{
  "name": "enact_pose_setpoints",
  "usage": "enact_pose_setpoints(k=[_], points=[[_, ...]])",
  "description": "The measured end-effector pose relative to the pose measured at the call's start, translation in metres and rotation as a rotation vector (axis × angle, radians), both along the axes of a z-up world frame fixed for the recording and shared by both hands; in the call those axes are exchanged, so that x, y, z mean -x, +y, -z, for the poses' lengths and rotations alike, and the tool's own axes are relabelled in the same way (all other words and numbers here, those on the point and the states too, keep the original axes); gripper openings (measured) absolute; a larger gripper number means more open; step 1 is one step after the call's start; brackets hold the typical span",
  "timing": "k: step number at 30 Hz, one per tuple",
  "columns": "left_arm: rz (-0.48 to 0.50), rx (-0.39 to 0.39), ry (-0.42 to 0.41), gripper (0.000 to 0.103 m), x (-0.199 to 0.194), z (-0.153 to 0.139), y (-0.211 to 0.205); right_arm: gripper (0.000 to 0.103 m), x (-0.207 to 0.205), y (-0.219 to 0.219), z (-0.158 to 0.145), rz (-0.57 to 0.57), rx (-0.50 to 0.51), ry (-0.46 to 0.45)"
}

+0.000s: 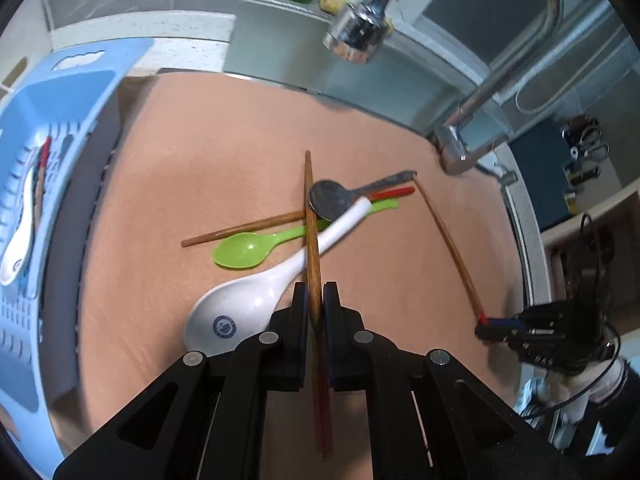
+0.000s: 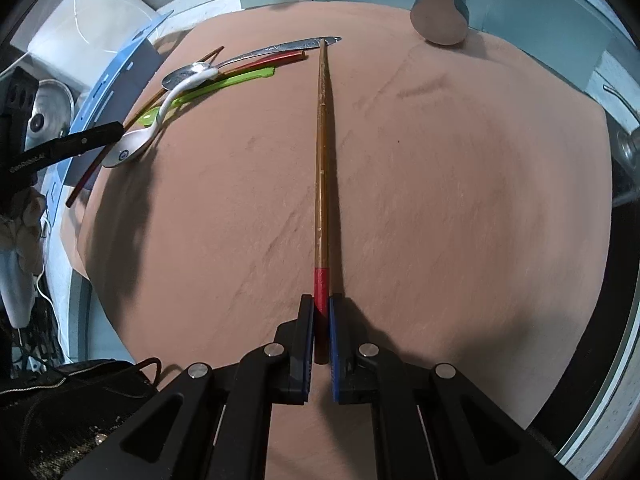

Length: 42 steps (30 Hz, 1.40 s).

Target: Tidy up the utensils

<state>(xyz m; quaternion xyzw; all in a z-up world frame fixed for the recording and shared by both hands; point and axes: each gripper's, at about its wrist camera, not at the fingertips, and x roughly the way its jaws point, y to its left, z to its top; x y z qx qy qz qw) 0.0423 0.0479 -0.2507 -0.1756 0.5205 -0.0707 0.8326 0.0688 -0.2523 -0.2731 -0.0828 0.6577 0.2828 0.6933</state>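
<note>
Utensils lie crossed in a small pile on the salmon-pink cloth (image 1: 200, 152) that covers your desk: a white ceramic soup spoon with a blue emblem (image 1: 256, 300), a lime-green plastic spoon (image 1: 248, 248), a grey metal spoon (image 1: 332, 200) and a loose brown wooden chopstick with a red end (image 1: 240, 230), all overlapping near the cloth's middle. Your left claw (image 1: 316, 296) is clenched on a brown wooden chopstick (image 1: 310, 216), whose shaft runs forward over the white spoon's handle and the metal spoon's bowl. Your right claw (image 2: 320, 308) grips a second wooden chopstick (image 2: 322, 160) by its red-painted end, the tapered tip reaching toward the metal spoon's handle; from the left wrist view, that chopstick slants across the right side of the cloth. A pale blue plastic slotted tray (image 1: 60, 120) stands at the cloth's left edge, with a white spoon (image 1: 20, 240) and a red-tipped chopstick (image 1: 42, 176) already lying in it. A chrome faucet (image 1: 360, 32) hangs over the sink beyond.
</note>
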Motion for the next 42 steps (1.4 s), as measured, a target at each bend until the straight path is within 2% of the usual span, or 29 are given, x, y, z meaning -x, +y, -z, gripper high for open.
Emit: enact_pose_setpoints(k=[8,16,19,26,32,34,36,42], points=[[-0.043,0.01,-0.004,0.006,0.013,-0.001,0.011,0.006,0.005,-0.001,0.001,0.021,-0.007,0.004],[-0.029,0.053,0.02,0.006,0.032,0.011,-0.012,0.006,0.007,0.008,0.004,0.016,-0.022,0.033],[-0.013,0.043,0.029,0.006,0.034,0.017,-0.023,0.006,0.008,0.011,0.004,0.017,-0.021,0.038],[0.032,0.071,0.055,0.007,0.036,0.032,-0.053,0.006,0.01,0.01,0.005,0.037,-0.032,0.07],[0.081,0.082,0.06,0.015,0.029,0.035,-0.073,0.006,0.013,0.007,0.007,0.058,-0.054,0.104],[0.108,0.091,0.054,0.015,0.029,0.032,-0.076,0.007,0.014,0.008,0.008,0.06,-0.09,0.133],[0.132,0.074,0.043,0.015,0.029,0.025,-0.078,0.008,0.017,0.01,0.009,0.056,-0.117,0.153],[0.237,-0.096,-0.02,0.015,0.018,-0.005,-0.07,0.011,0.023,0.013,-0.005,0.038,-0.125,0.106]])
